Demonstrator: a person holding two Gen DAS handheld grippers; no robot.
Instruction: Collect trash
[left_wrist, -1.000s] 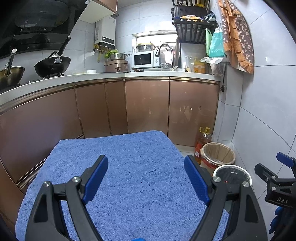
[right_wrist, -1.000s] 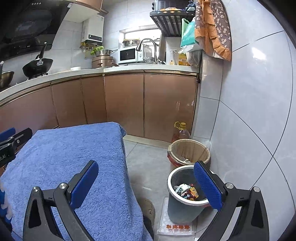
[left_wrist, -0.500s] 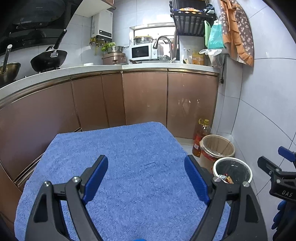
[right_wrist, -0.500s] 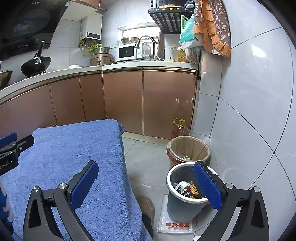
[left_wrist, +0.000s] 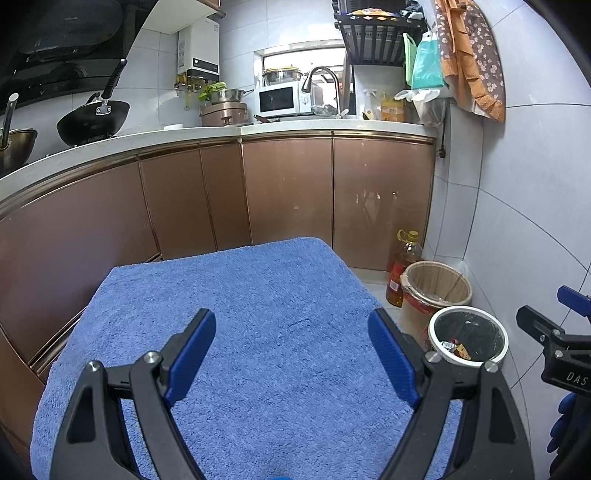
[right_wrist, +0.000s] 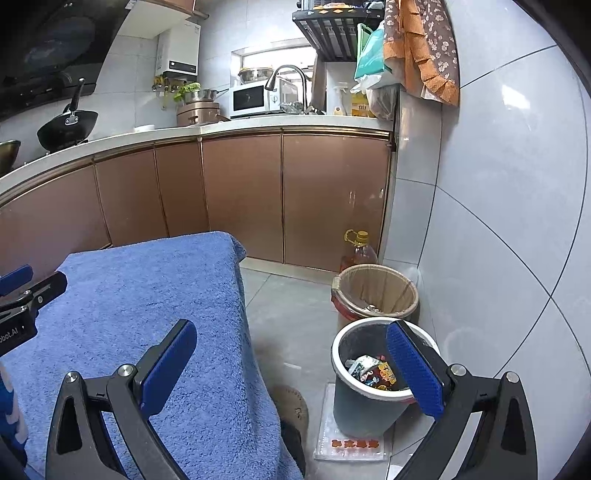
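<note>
A black wok and white microwave on the counter — oil bottle below.

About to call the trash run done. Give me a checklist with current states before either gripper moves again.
1. Left gripper open and holding nothing: ok.
2. Right gripper open and holding nothing: ok.
3. Towel bare of trash: ok in what shows.
4. Wrappers inside grey bin: ok.
5. Floor free of litter: not ok, a clear packet lies under the grey bin.
6. Lined bin contents: cannot tell, just a scrap shows.
</note>
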